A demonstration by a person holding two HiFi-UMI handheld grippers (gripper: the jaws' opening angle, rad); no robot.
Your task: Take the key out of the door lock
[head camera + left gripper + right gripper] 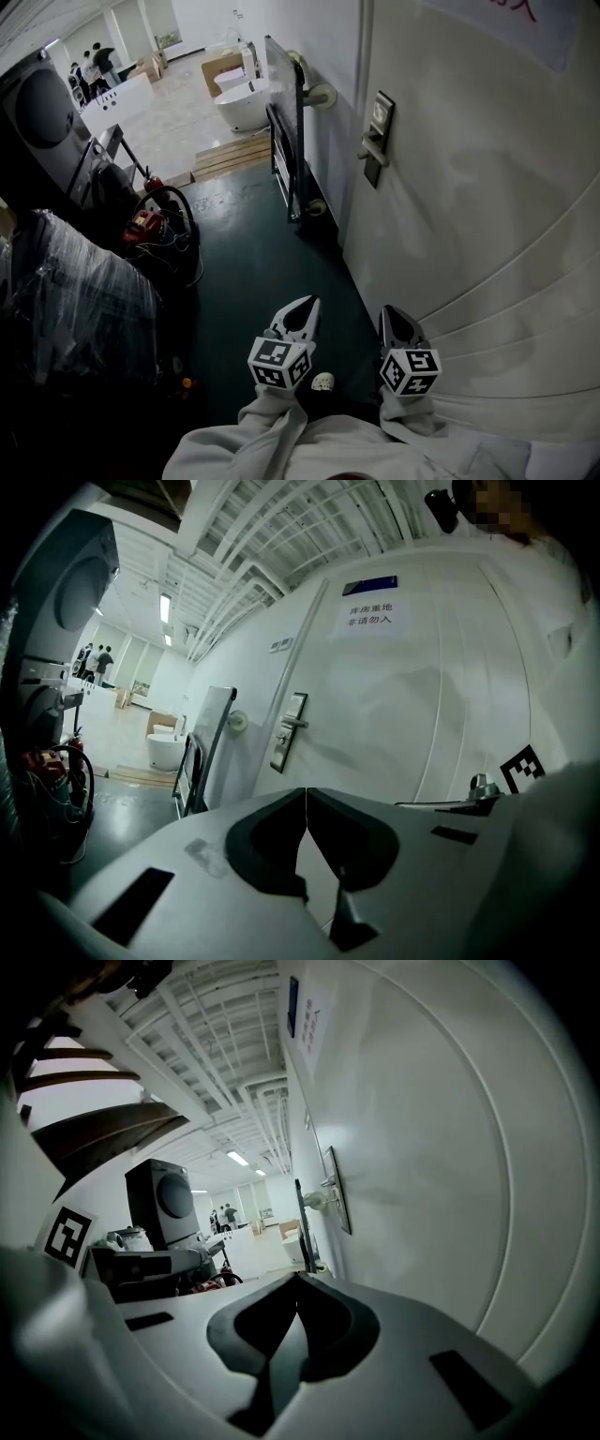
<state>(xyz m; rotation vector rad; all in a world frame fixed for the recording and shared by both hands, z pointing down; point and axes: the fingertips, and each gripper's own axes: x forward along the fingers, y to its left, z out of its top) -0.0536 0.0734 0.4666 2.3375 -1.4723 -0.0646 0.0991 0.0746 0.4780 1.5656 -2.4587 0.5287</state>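
White door (pixel 487 206): closed and filling the right of the head view, with a metal lock plate (pixel 378 131) and lever handle (pixel 368 150) well ahead of both tools.
Key: presumably in that lock plate, but too small to make out in any view.
Left tool (pixel 306 307): jaws pressed together with nothing between them, held low by the body.
Right tool (pixel 392 321): jaws also closed and empty, just beside the door face.
Step in hand: by my reading, the approach; nothing has been reached yet.
Doing it well: step closer until the key is plainly visible. Use the right tool, which is nearer the door. Open it before arrival, set the pads flat on the key's head and clamp firmly. Pull straight out along the key's line.
Watch for: the lever handle crowding the tool, and a key left turned, which must go back to neutral first.
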